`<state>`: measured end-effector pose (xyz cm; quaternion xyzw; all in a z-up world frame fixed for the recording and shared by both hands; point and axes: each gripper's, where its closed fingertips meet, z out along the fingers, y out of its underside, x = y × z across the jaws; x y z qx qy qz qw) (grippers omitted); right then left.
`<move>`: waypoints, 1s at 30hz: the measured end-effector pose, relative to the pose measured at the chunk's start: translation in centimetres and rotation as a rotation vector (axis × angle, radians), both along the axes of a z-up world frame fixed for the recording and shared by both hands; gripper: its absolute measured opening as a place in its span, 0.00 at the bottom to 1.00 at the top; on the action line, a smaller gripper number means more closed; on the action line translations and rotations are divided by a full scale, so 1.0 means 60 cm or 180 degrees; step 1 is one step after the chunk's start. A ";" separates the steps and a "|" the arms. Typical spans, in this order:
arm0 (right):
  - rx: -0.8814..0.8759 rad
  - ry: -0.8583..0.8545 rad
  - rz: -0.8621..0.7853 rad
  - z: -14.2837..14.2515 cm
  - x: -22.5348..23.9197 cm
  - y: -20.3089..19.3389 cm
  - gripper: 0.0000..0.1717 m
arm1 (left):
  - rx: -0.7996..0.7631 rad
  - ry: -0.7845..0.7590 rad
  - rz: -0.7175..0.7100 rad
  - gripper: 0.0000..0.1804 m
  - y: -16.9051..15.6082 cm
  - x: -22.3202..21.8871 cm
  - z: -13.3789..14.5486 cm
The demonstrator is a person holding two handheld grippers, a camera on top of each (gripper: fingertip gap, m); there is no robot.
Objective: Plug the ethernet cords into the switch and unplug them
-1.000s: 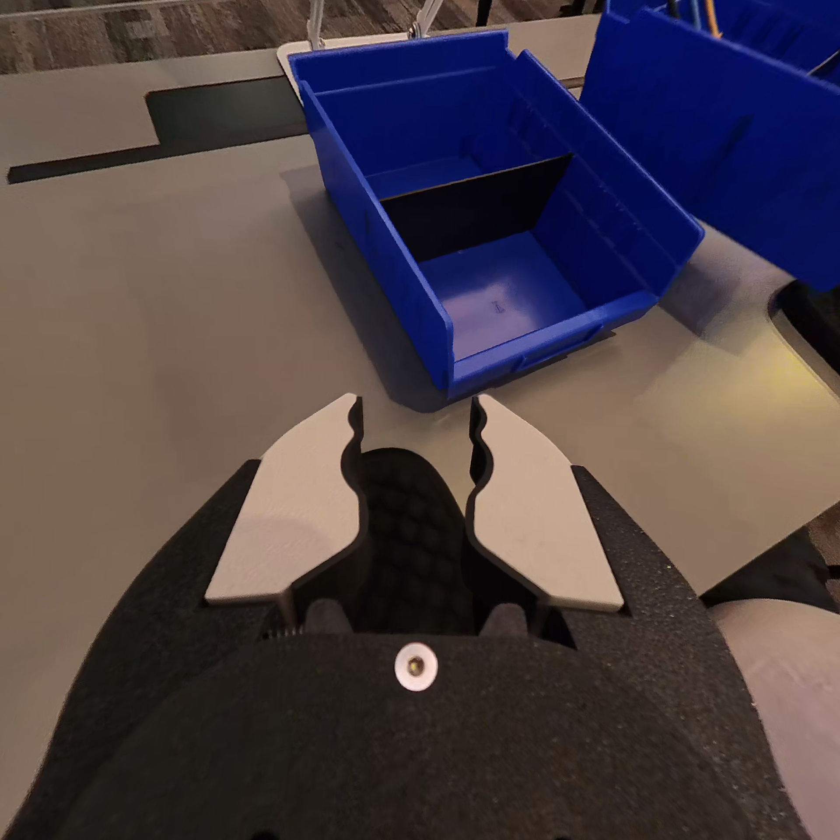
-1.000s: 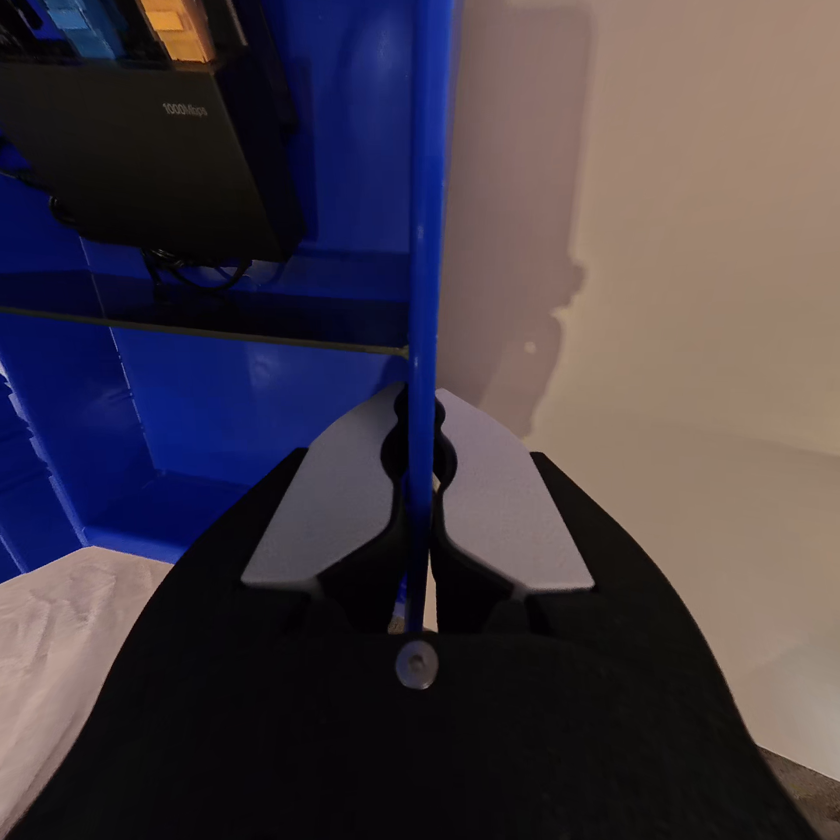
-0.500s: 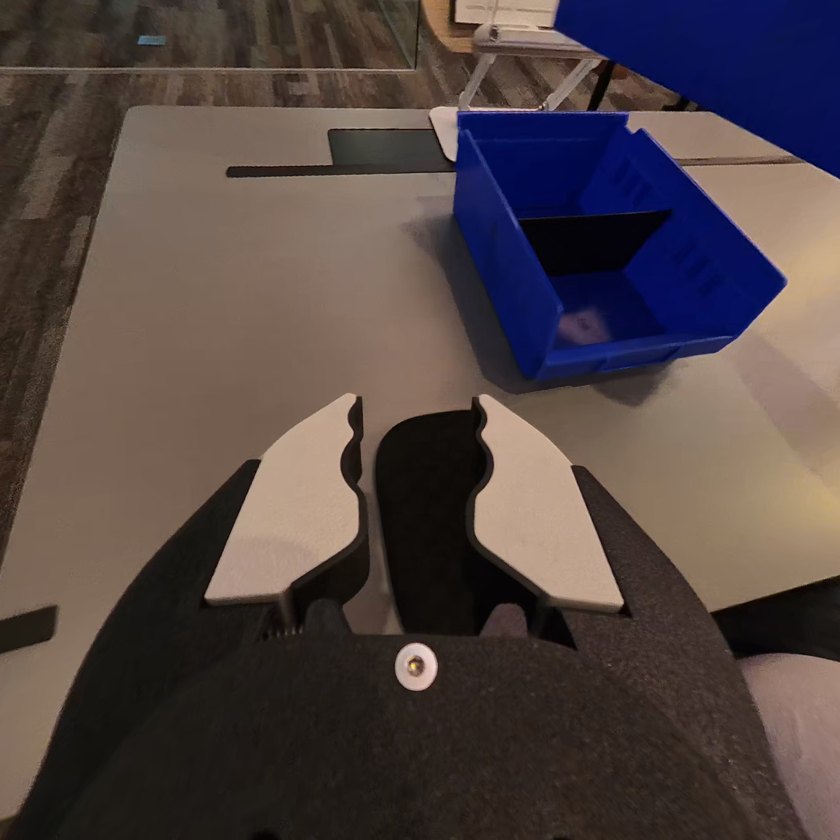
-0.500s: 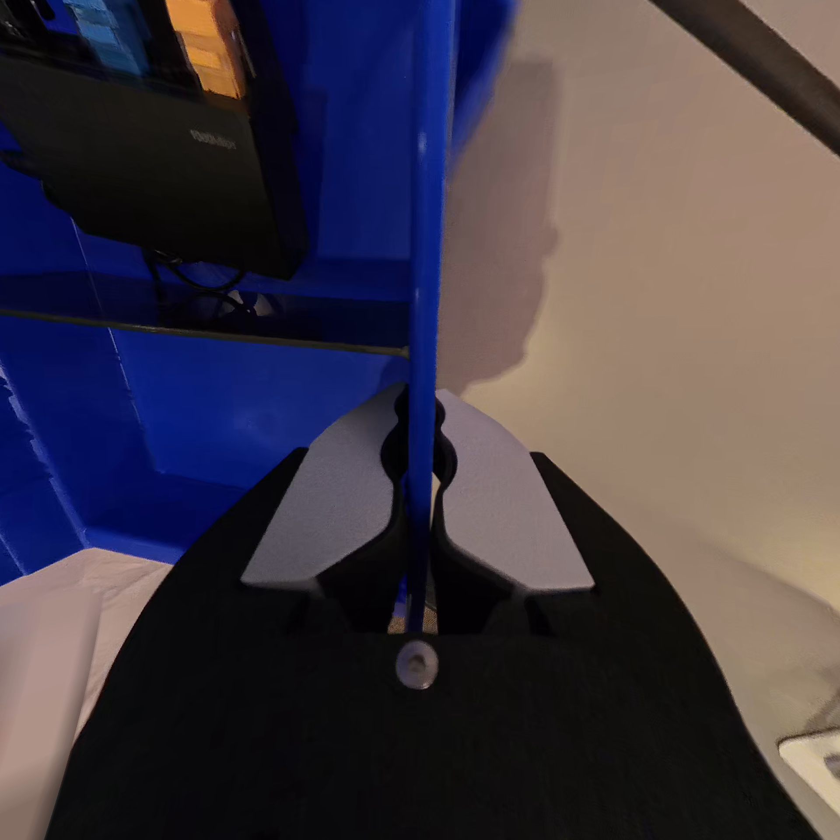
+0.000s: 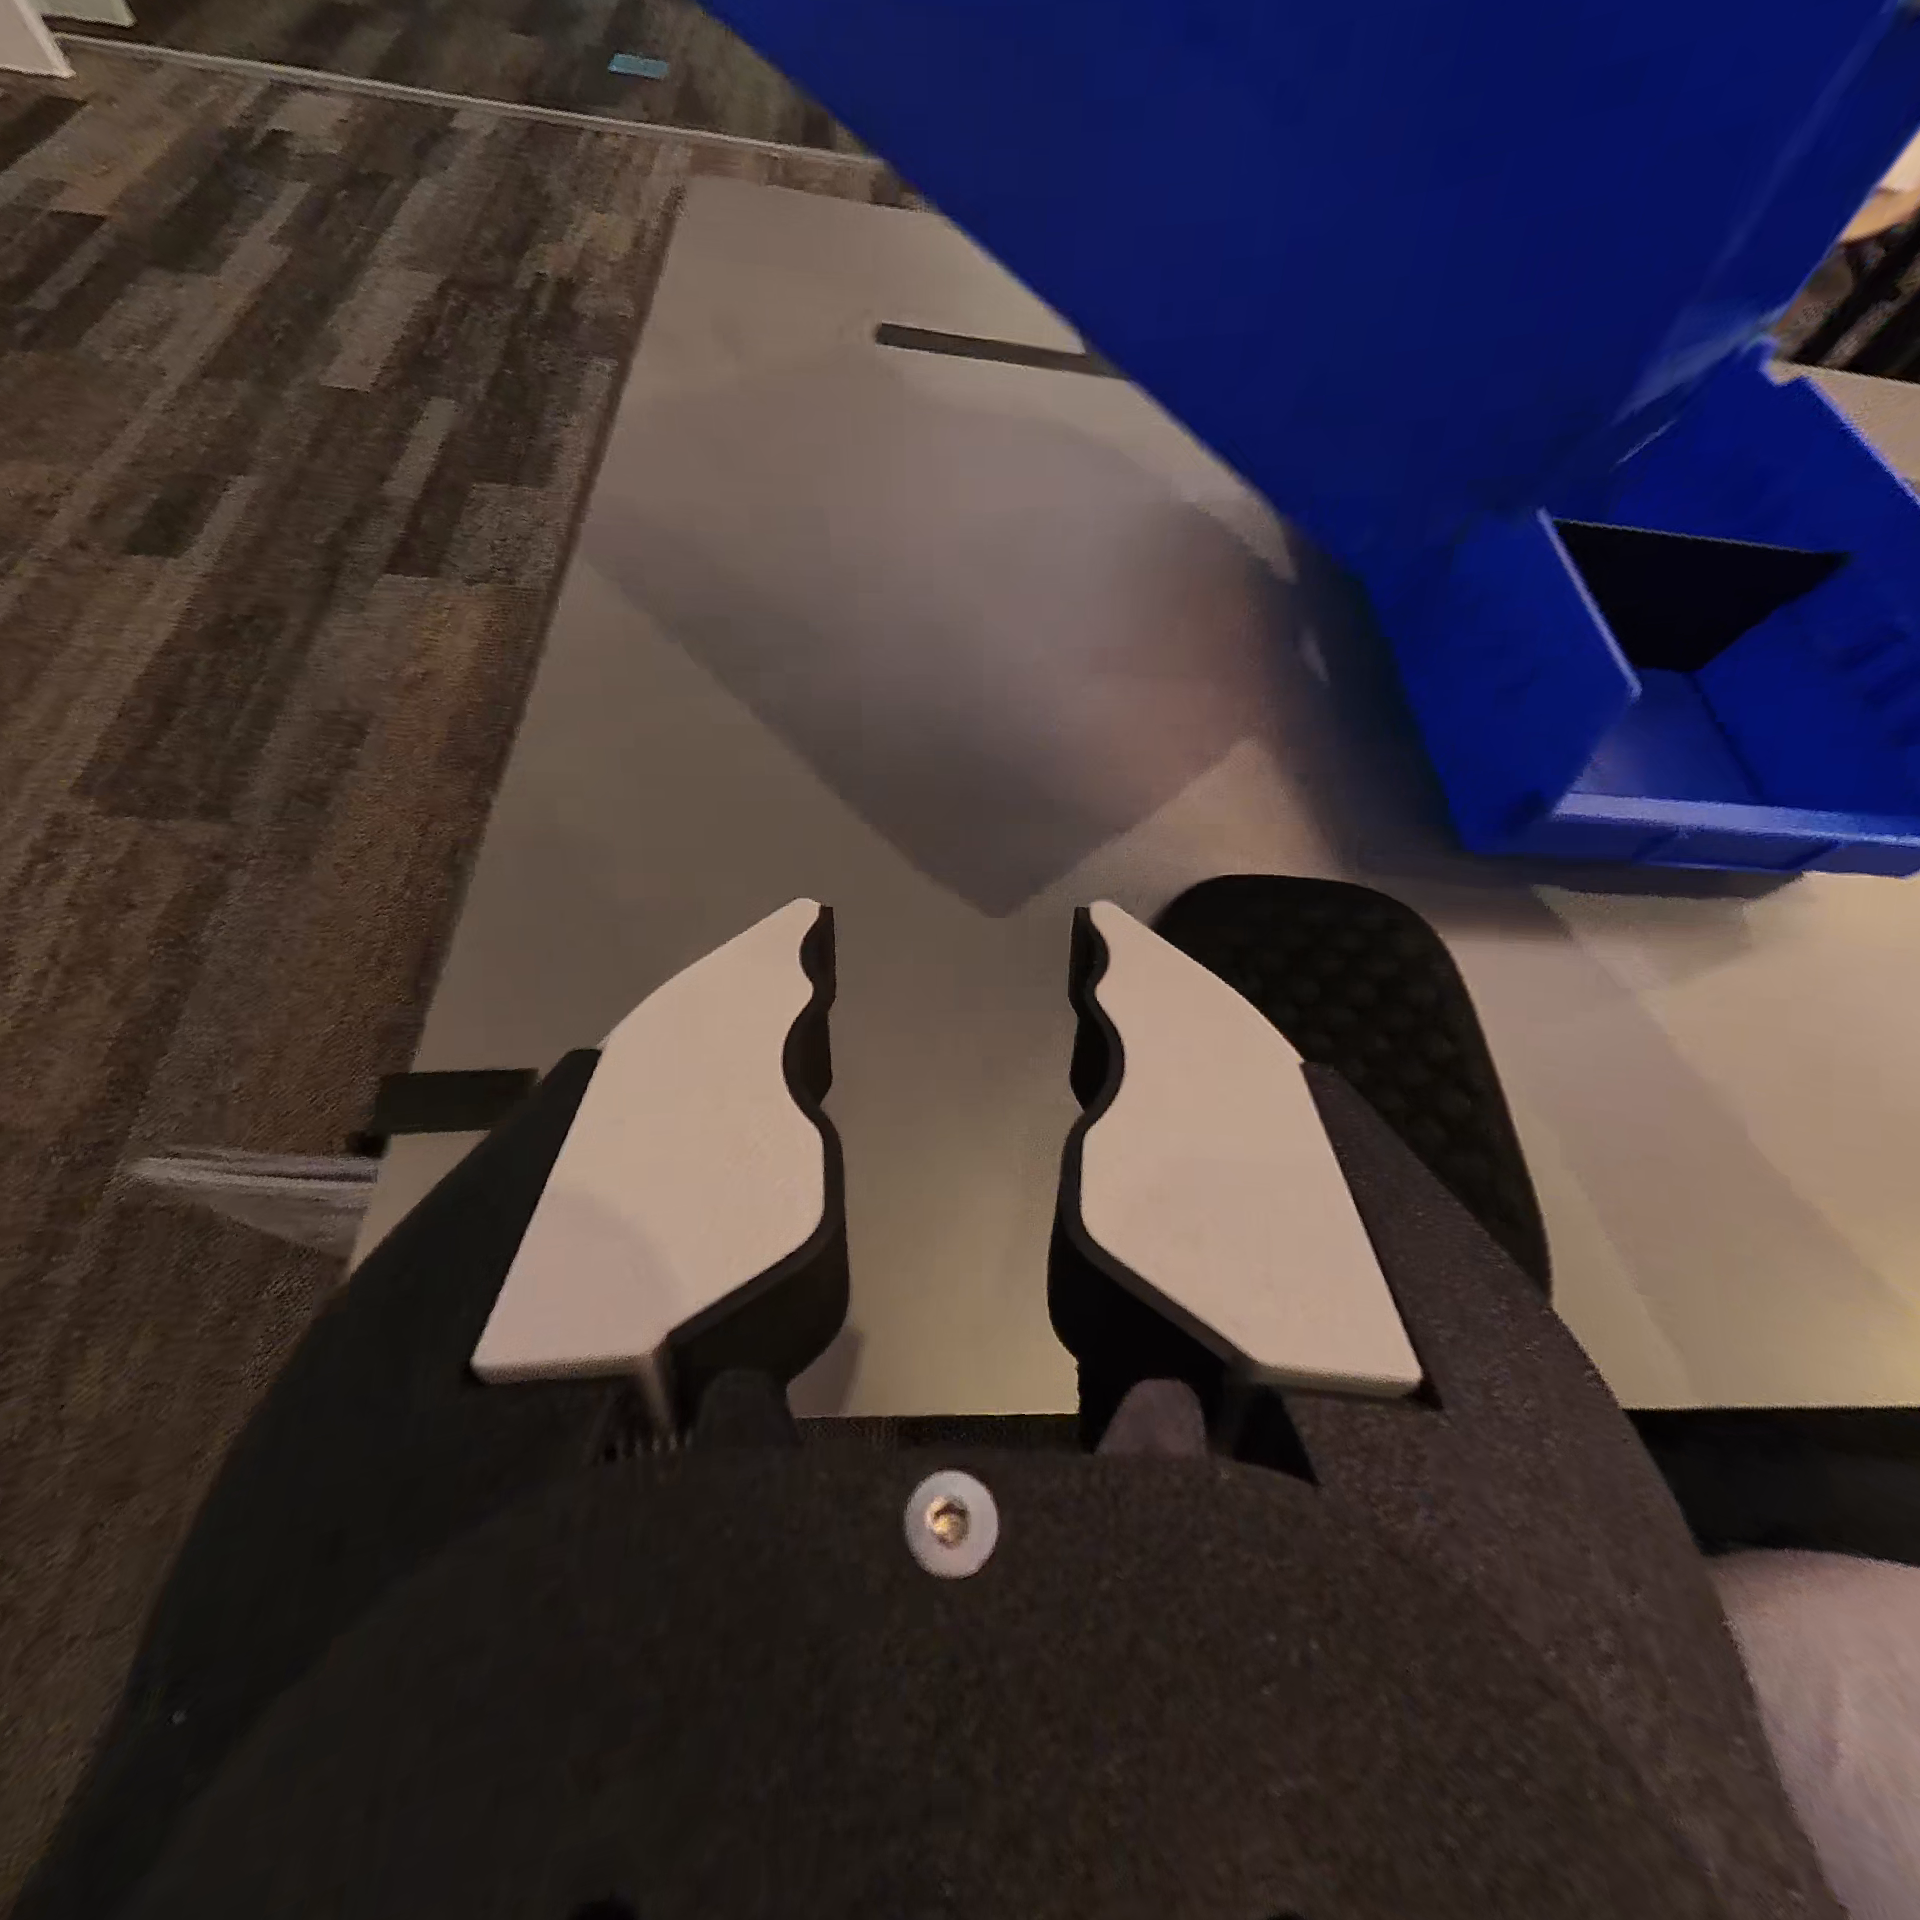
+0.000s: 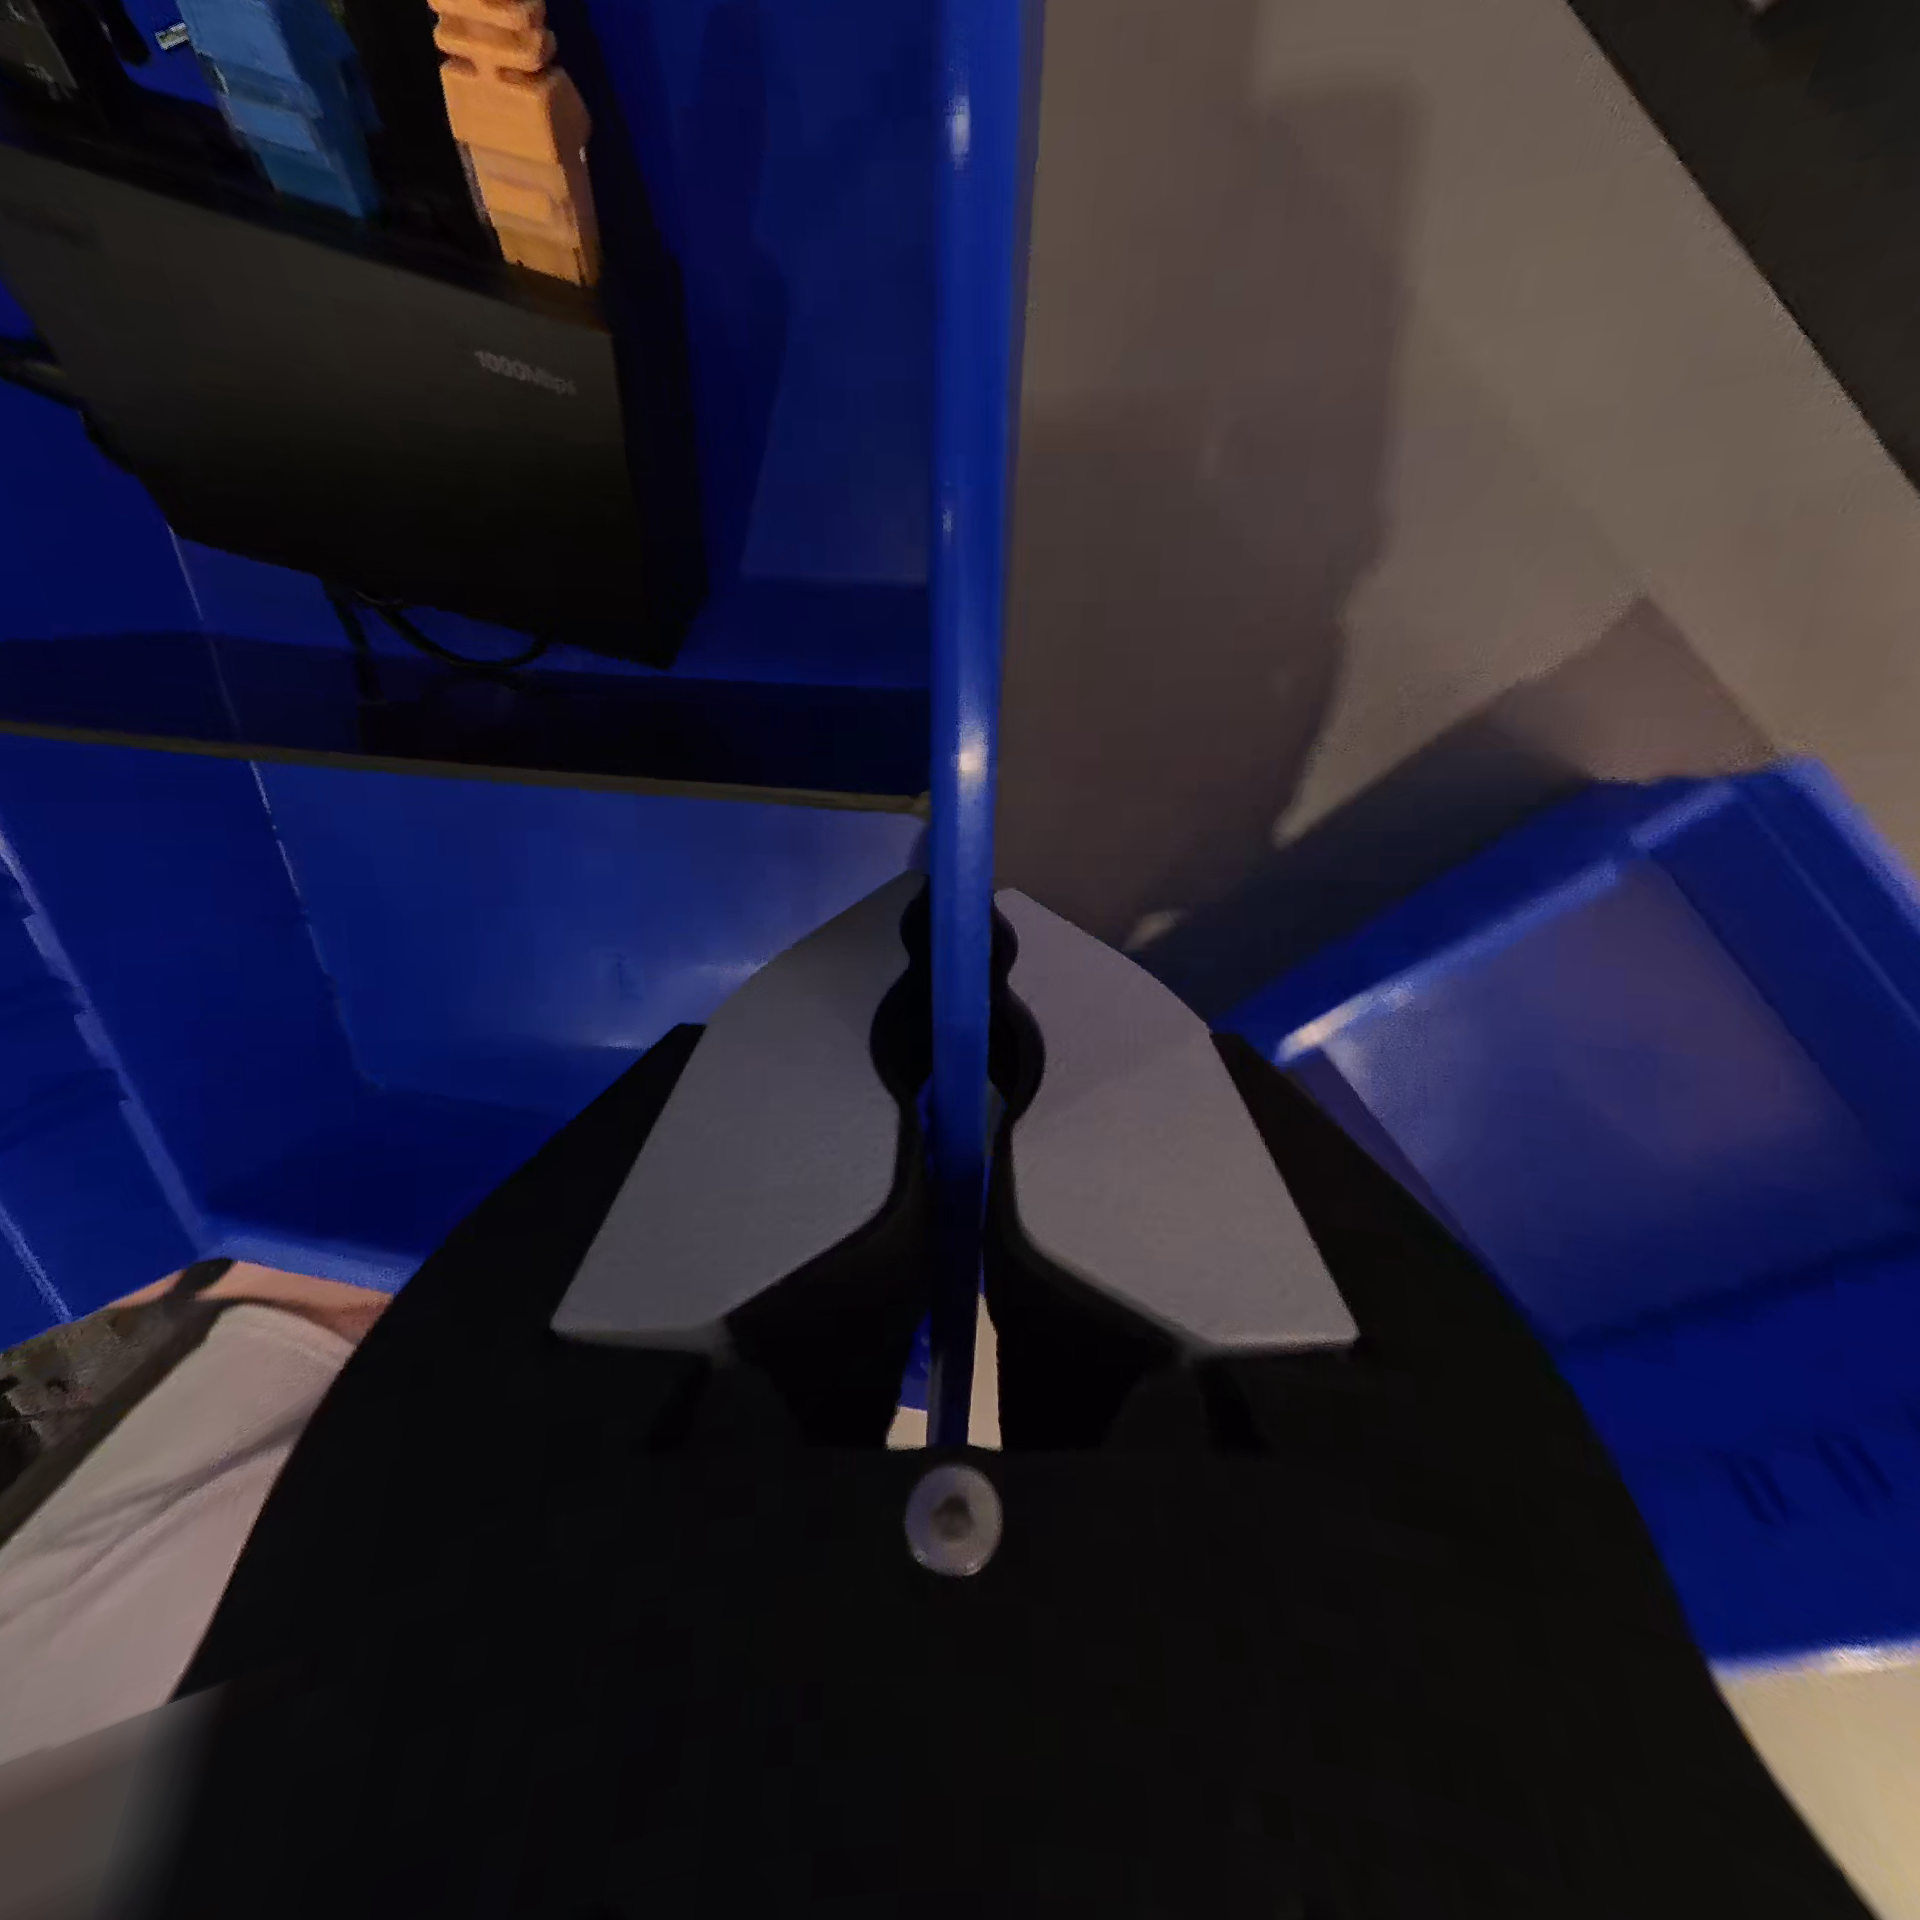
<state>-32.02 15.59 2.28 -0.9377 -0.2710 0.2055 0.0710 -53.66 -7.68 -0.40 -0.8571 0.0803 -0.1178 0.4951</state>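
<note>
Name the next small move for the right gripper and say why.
Probably lower the lifted blue bin onto a bare part of the table. The right gripper pinches the bin's side wall, the switch with its plugged cords rides inside, and the open left gripper holds nothing.

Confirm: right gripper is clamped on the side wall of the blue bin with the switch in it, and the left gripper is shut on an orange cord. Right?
Not quite. The left gripper is open and holds nothing; the left wrist view shows only bare table between its fingers. The right gripper does clamp the blue bin wall, with the switch inside.
</note>
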 end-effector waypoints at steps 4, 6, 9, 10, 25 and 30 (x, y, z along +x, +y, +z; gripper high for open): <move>0.0042 -0.0033 -0.0139 -0.059 -0.057 0.015 0.03 | 0.0088 -0.0042 0.0061 0.23 -0.003 -0.029 0.008; 0.0031 -0.0066 -0.0244 -0.096 -0.064 0.017 0.03 | 0.0114 -0.0115 -0.0009 0.23 -0.005 -0.027 0.008; 0.0037 -0.0189 -0.0479 -0.147 -0.050 0.020 0.03 | 0.0118 -0.0201 -0.0141 0.23 -0.005 -0.016 0.005; 0.0006 -0.0233 -0.0569 -0.162 -0.044 0.016 0.03 | 0.0117 -0.0188 -0.0178 0.23 -0.005 -0.011 0.004; -0.0169 -0.0264 -0.1469 -0.237 -0.015 -0.052 0.07 | 0.0223 -0.0310 -0.0478 0.22 -0.013 0.051 0.013; -0.0185 -0.0208 -0.1716 -0.236 -0.028 -0.076 0.08 | 0.0259 -0.0345 -0.0537 0.21 -0.017 0.063 0.019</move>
